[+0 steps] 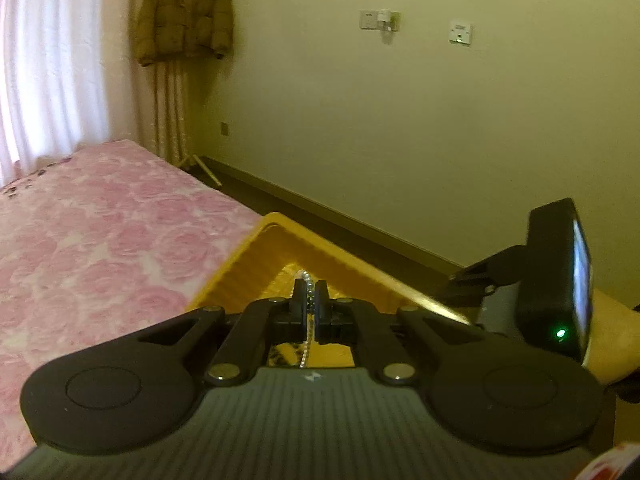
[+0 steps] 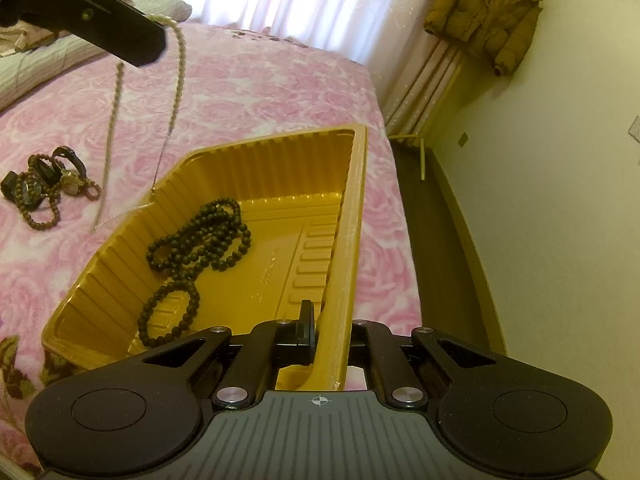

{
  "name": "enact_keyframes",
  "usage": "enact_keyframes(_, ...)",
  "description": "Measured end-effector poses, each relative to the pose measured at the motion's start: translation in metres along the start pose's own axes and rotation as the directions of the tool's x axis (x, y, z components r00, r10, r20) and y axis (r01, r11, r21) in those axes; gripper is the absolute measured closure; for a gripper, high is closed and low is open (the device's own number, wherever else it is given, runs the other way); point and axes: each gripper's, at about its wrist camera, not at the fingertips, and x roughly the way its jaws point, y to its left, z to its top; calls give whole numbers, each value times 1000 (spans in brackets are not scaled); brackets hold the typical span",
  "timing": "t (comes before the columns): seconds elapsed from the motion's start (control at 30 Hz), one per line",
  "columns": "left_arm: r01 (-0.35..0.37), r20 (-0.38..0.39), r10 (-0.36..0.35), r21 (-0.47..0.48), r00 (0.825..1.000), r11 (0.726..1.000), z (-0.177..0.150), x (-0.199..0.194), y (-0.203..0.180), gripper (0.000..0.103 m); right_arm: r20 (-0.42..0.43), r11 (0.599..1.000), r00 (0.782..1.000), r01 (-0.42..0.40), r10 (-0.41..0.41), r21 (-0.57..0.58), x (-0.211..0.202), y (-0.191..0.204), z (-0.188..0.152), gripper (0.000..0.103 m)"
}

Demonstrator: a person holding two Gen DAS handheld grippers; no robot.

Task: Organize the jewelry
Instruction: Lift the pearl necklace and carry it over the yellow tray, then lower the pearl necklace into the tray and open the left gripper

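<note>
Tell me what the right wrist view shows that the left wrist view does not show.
Only the right wrist view shows the dark bead necklace lying inside the tray, the pile of watches and bracelets on the bedspread, and the right gripper shut on the tray rim.

Only the left wrist view shows the wall switches and the left gripper seen closely, shut on the pearl necklace.

Both show the yellow tray, the pink bedspread, the pearl necklace and the brown jacket.
</note>
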Motion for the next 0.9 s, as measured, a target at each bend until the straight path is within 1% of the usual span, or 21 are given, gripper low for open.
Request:
enact_keyframes(0.13, 31, 6, -31, 3, 999, 1000, 7, 4, -5, 101, -1, 1000, 1000, 0, 0, 2, 1, 0, 1, 97)
enact_keyframes(0.27, 45, -11, -45, 2, 999, 999, 10, 11, -7, 101, 0, 1000, 1000, -2, 2, 5, 1, 0, 1, 97)
enact_keyframes(0.5, 28, -84, -30, -26, 996, 999, -6, 33, 3, 101, 0, 1000, 1000, -2, 2, 6, 1, 0, 1, 97)
enact_keyframes(0.67, 20, -109, -24, -40, 994, 999, -12, 40, 7, 100, -1, 1000, 1000, -1, 1, 6, 1, 0, 1, 97)
enact_keyframes(0.7, 17, -110, -22, -43, 994, 999, -12, 42, 7, 97, -1, 1000, 1000, -1, 1, 6, 1, 0, 1, 97)
enact_keyframes(0.73, 14, -111, -19, -45, 994, 999, -12, 42, 8, 89, -1, 1000, 1000, -2, 2, 7, 1, 0, 1, 97)
enact_keyframes(0.77, 13, -113, -18, -47, 993, 999, -12, 42, 8, 84, -1, 1000, 1000, -2, 2, 7, 1, 0, 1, 97)
enact_keyframes(0.8, 12, -113, -17, -48, 993, 999, -13, 41, 9, 81, -1, 1000, 1000, -3, 3, 6, 1, 0, 1, 97)
enact_keyframes(0.9, -5, -113, -1, -53, 994, 999, -14, 37, 13, 81, -1, 1000, 1000, -2, 2, 7, 1, 0, 1, 97)
